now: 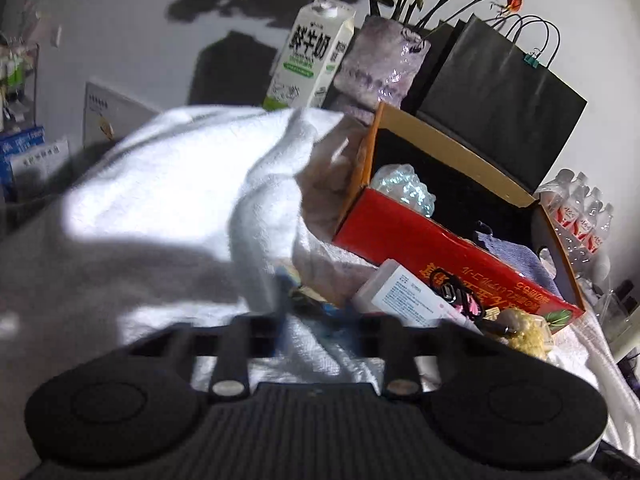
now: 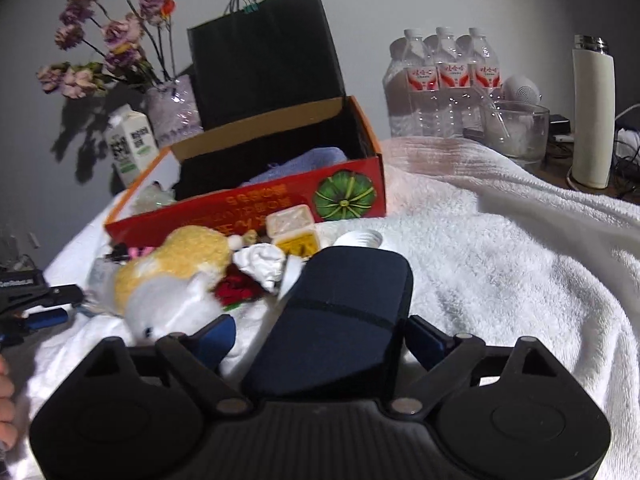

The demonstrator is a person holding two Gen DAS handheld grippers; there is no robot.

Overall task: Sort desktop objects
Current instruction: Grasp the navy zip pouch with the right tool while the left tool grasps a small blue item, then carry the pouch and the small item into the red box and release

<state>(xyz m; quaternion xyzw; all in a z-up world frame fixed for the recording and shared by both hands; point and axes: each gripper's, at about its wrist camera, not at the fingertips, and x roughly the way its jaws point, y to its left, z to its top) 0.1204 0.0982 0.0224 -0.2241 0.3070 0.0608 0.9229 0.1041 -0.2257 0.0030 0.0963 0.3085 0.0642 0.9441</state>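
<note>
An open red cardboard box [image 2: 280, 204] stands on a white towel [image 2: 500, 264]; it also shows in the left wrist view [image 1: 440, 256]. My right gripper [image 2: 324, 332] is shut on a dark navy case [image 2: 340, 312], held just in front of a clutter pile. The pile holds a yellow-white plush toy [image 2: 172, 276], crumpled paper [image 2: 262, 260] and a small sauce tub [image 2: 294, 228]. My left gripper [image 1: 316, 320] is at the lifted towel [image 1: 180, 192]; its fingertips are hidden in the fabric. A white medicine box [image 1: 404, 292] lies beside the red box.
A black paper bag [image 2: 264, 64], a flower vase [image 2: 176, 108] and a milk carton [image 2: 130, 144] stand behind the box. Water bottles [image 2: 444, 80], a glass bowl [image 2: 516, 132] and a white thermos [image 2: 592, 116] stand at the right.
</note>
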